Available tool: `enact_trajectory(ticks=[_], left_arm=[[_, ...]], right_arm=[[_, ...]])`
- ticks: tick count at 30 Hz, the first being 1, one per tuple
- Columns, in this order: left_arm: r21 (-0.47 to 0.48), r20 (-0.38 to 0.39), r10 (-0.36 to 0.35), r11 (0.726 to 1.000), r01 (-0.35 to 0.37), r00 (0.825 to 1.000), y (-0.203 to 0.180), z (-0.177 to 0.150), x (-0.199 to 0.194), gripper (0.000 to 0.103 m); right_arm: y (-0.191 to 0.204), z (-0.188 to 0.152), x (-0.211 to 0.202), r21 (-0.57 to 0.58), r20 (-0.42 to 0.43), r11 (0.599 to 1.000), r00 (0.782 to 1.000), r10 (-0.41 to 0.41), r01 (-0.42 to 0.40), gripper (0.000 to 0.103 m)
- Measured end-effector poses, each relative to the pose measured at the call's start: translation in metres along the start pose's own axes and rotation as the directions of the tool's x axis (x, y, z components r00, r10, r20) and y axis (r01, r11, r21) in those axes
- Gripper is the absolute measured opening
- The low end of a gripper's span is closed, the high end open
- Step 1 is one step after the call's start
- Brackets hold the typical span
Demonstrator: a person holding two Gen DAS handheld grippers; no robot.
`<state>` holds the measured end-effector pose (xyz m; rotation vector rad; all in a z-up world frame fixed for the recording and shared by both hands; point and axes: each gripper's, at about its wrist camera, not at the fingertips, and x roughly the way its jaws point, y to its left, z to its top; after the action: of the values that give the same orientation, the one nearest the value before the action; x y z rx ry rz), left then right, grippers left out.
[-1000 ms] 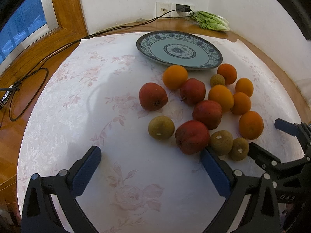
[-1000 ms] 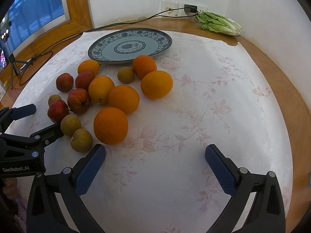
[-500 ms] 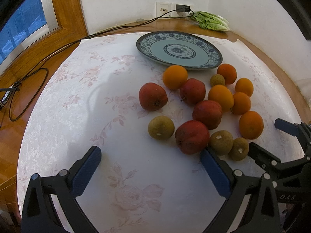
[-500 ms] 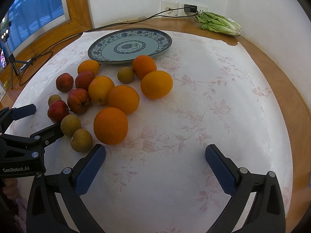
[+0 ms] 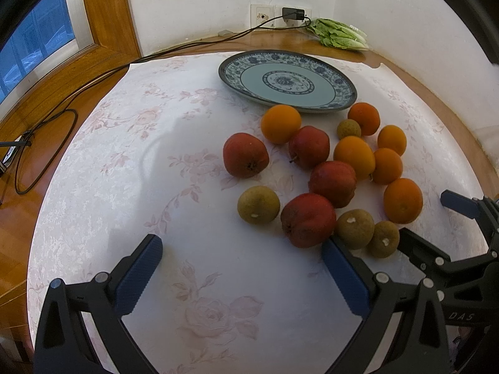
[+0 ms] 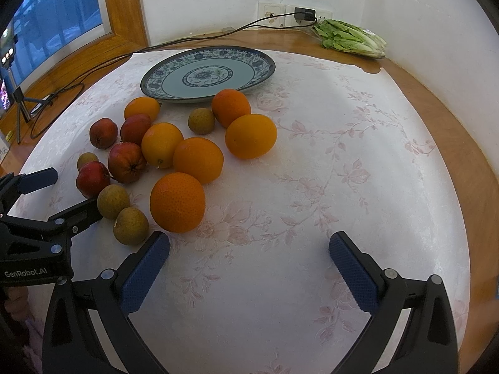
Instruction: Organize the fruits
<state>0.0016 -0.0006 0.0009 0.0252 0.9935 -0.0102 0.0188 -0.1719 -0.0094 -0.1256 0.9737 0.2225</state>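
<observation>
Blue-padded and black-framed, the left tongs [image 5: 241,268] hang with their fingers spread wide apart over bare cloth, holding nothing, and the right tongs [image 6: 249,263] stand just as wide and just as empty. A white tablecloth [image 6: 343,155] with faint pink flowers covers the wooden tabletop [image 6: 467,162]. The fruit lies in a loose cluster on the cloth, in front of the left tongs and to the left of the right ones. Six oranges [image 6: 177,202] sit on the side nearer the right tongs, the closest of them just ahead of the right tongs' left fingertip. Four red apples [image 5: 308,219] lie more toward the left tongs, one of them [image 5: 245,155] a little apart from the rest. Small brownish-green fruits [image 5: 258,205] are scattered among them; two [image 6: 131,226] lie side by side at the near edge, between the two tongs. Beyond the cluster lies a blue-and-white patterned plate [image 5: 287,81] with nothing on it, one orange [image 6: 230,107] just beside its rim. Farther back, leafy greens [image 6: 352,39] lie on the bare wood by the wall, near a plugged-in black cable [image 5: 93,78].
</observation>
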Motion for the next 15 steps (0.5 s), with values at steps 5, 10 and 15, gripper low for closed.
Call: enact_trajectory(ticks=[5, 10, 15], left_arm=[[0.000, 0.000, 0.000, 1.000, 0.000, 1.000, 0.0000, -0.0002, -0.0001, 0.103], [0.003, 0.005, -0.002, 1.000, 0.002, 1.000, -0.0006, 0.0012, 0.0007, 0.103], [0.019, 0.001, -0.018, 1.000, 0.018, 1.000, 0.0001, 0.0015, -0.0013, 0.103]], right_arm=[[0.0002, -0.0009, -0.0001, 0.000, 0.000, 1.000, 1.000, 0.000, 0.000, 0.103], [-0.0001, 0.0000, -0.0010, 0.001, 0.003, 1.000, 1.000, 0.001, -0.001, 0.103], [-0.0008, -0.0001, -0.0016, 0.002, 0.004, 1.000, 1.000, 0.004, -0.004, 0.103]])
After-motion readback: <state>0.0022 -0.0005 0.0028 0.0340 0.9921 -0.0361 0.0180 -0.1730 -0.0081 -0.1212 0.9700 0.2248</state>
